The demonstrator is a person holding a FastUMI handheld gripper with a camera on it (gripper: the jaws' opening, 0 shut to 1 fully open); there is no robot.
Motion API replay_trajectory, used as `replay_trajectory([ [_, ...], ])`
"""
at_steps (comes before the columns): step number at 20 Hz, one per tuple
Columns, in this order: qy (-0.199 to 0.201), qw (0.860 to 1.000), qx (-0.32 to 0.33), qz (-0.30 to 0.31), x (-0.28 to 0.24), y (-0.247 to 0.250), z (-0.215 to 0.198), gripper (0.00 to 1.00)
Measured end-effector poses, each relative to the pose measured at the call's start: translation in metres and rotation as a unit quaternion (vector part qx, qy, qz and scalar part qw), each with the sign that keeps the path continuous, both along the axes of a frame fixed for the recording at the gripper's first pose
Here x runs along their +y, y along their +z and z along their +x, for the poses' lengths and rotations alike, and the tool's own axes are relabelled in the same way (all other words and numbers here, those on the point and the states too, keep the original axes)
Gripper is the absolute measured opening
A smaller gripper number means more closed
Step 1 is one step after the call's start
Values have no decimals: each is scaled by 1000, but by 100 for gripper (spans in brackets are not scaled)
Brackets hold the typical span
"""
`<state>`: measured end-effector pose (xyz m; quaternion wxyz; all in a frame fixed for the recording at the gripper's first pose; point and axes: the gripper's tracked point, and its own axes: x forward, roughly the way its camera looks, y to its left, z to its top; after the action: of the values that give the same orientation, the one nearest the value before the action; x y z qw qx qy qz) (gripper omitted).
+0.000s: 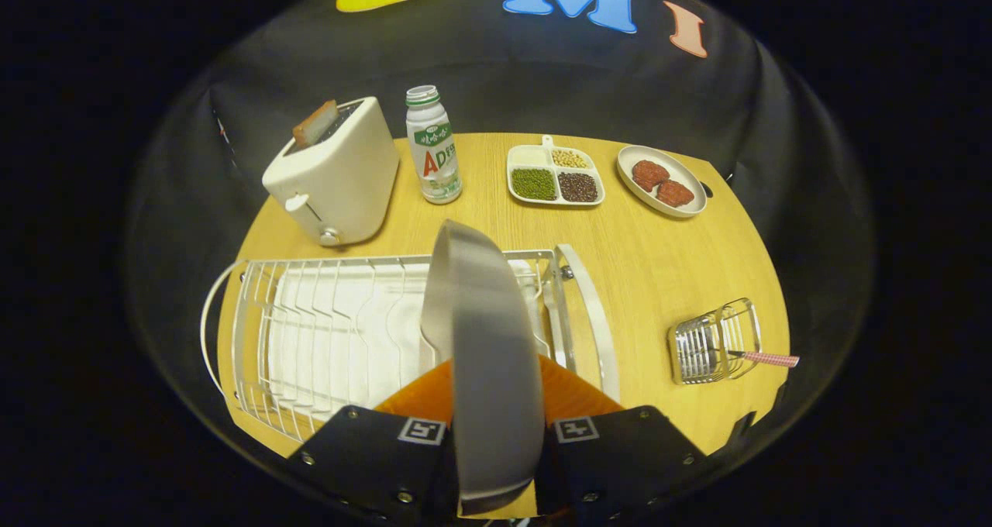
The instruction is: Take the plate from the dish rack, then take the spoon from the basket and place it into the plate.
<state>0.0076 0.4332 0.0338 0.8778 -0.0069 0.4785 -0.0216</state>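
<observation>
A grey plate [488,356] stands on edge between my fingers, lifted above the white wire dish rack [325,333]. My gripper [496,411] is shut on the plate's lower rim, one finger on each face. To the right of the rack, a small wire basket [709,345] sits on the wooden table [659,256]. A spoon with a pink checked handle [767,358] lies in the basket, its handle sticking out to the right.
Beyond the rack stand a white toaster [337,174] with a slice of bread, a white bottle [434,147], a divided tray of beans [554,177] and an oval dish with two brown pieces [661,182]. The table's edge runs close behind the basket.
</observation>
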Motion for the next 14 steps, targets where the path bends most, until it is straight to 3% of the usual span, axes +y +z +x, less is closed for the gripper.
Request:
replay_trajectory([
  [2,-5,1000,1,-23,-2,3,1,32],
  [6,-1,998,-19,-60,1,19,-2,32],
  [14,-18,999,-38,-29,-22,59,-1,33],
])
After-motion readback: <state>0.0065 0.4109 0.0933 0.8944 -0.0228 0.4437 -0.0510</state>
